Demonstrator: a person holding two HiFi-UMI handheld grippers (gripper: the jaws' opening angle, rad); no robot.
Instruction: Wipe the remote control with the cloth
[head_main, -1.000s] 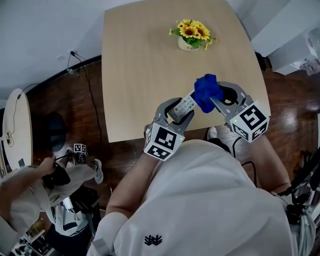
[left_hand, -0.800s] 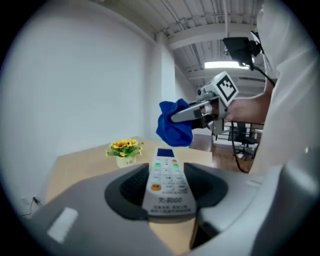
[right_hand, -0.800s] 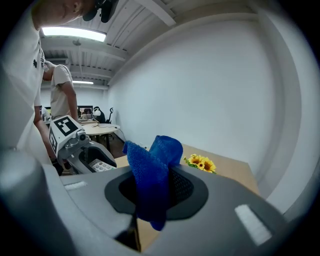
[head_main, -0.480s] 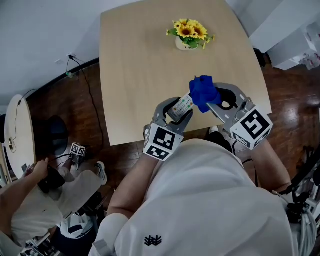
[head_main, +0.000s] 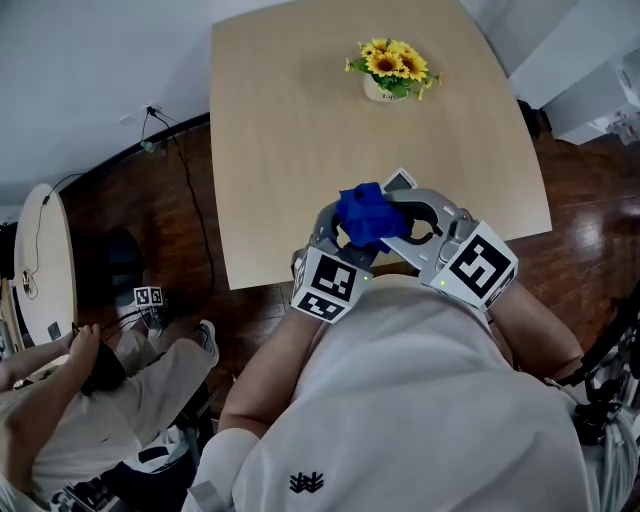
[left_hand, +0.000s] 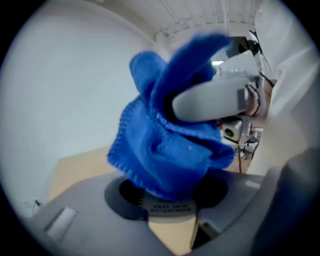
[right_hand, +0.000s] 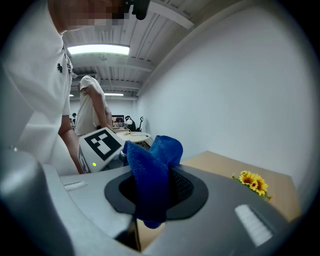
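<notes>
In the head view my left gripper (head_main: 345, 232) is shut on the remote control (head_main: 399, 181) above the near edge of the wooden table (head_main: 280, 130). Only the remote's far tip shows past the blue cloth (head_main: 365, 214). My right gripper (head_main: 388, 216) is shut on that bunched cloth and lies across the remote, right over the left jaws. In the left gripper view the cloth (left_hand: 170, 150) drapes over the remote (left_hand: 167, 206), with a right finger (left_hand: 210, 100) above. In the right gripper view the cloth (right_hand: 150, 175) hangs between my jaws.
A small pot of sunflowers (head_main: 392, 70) stands at the table's far side. Dark wooden floor surrounds the table, with a cable (head_main: 180, 160) on the left. A second person (head_main: 70, 400) sits at lower left beside a round white table (head_main: 45, 260).
My right gripper has slid the cloth along the remote toward me, from the far end to over the left jaws. The remote's far tip is now uncovered. The left gripper has stayed put.
</notes>
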